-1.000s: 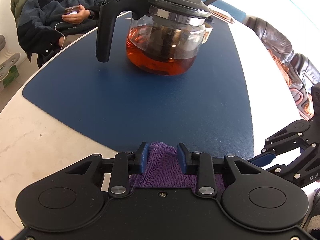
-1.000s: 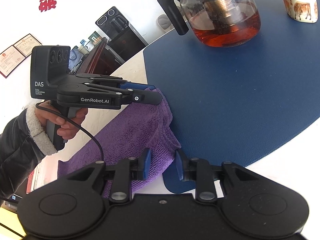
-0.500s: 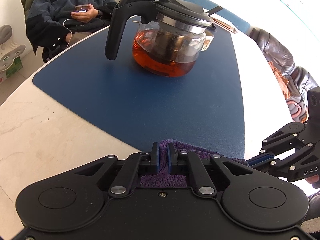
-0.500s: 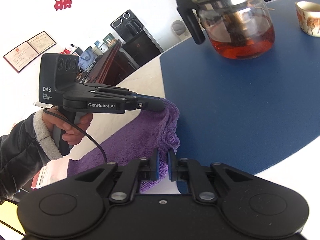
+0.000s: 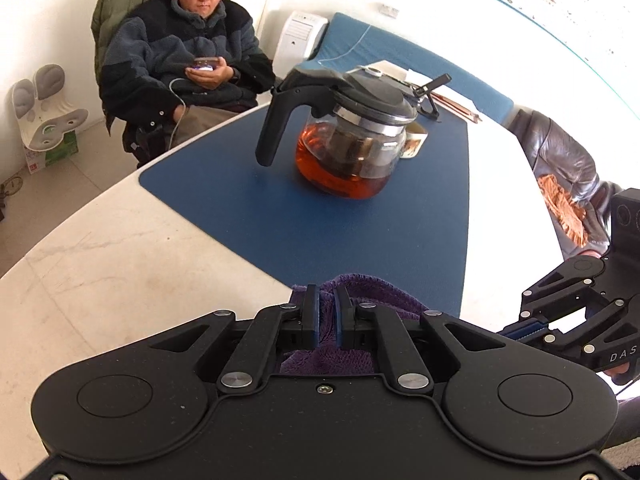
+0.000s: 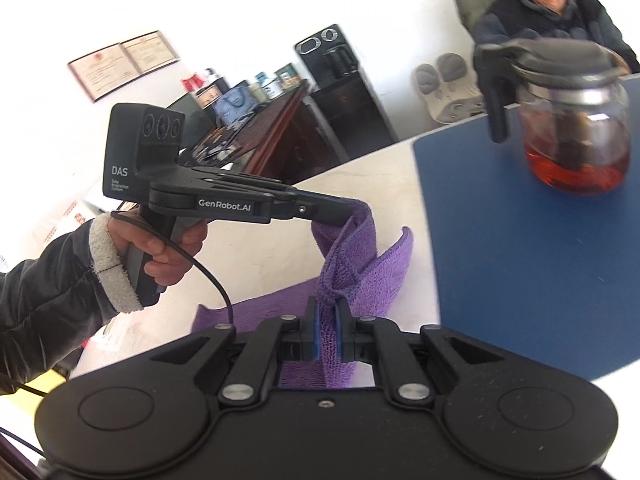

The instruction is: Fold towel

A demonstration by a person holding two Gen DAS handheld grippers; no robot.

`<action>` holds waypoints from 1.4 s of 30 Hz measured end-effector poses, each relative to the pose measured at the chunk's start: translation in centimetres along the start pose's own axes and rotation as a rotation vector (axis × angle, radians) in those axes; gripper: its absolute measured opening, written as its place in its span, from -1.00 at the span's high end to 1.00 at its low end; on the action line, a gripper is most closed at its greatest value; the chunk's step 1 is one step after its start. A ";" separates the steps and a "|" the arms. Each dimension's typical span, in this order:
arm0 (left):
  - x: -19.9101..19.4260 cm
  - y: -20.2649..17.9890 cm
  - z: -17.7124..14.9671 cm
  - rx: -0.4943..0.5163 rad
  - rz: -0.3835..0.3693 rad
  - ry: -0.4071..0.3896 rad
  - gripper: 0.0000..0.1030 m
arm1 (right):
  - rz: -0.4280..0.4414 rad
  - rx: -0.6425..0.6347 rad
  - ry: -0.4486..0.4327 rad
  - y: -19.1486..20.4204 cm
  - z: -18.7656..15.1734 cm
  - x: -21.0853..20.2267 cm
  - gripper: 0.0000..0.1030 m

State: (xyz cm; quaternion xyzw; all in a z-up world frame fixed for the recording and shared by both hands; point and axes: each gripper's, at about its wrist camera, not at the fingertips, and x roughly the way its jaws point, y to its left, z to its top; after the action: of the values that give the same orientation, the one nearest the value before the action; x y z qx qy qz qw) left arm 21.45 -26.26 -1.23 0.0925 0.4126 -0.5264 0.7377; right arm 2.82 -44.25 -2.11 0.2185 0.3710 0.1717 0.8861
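Both tools are clamped on the purple towel [image 6: 362, 264], left gripper [image 6: 352, 212] and right gripper [image 6: 327, 330] each pinching a corner lifted near the table's [image 5: 120, 264] near edge, so carry them level and evenly tensioned toward the far hem.

Purple terry-cloth towel [image 6: 360, 268]: soft, fuzzy pile with stitched hem. Black plastic left gripper [image 5: 325, 312] and black plastic right gripper [image 6: 327, 322]: matt, with bright metal rivets. Clear glass teapot [image 5: 352, 152]: glossy, black plastic handle, brushed metal collar. Blue table mat [image 5: 360, 232]: matt, smooth. Pale stone-look tabletop [image 5: 120, 272]: faintly veined.
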 end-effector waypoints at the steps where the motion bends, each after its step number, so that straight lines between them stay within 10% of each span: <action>1: -0.8 0.0 -0.3 -0.007 0.008 -0.012 0.87 | 0.009 -0.014 0.005 0.5 0.2 0.1 0.87; 26: -11.6 5.2 -11.2 -0.267 0.206 -0.164 0.87 | 0.290 -0.334 0.313 12.3 2.3 7.3 0.87; 42: -16.8 3.4 -21.0 -0.542 0.324 -0.213 0.75 | 0.336 -0.405 0.490 14.4 -2.4 12.2 0.84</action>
State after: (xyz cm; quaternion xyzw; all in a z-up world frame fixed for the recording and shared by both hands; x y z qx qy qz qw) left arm 11.80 -1.06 -3.87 -0.0981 0.4382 -0.2801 0.8485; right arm 7.19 -25.76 -3.34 0.0488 0.4898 0.4325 0.7554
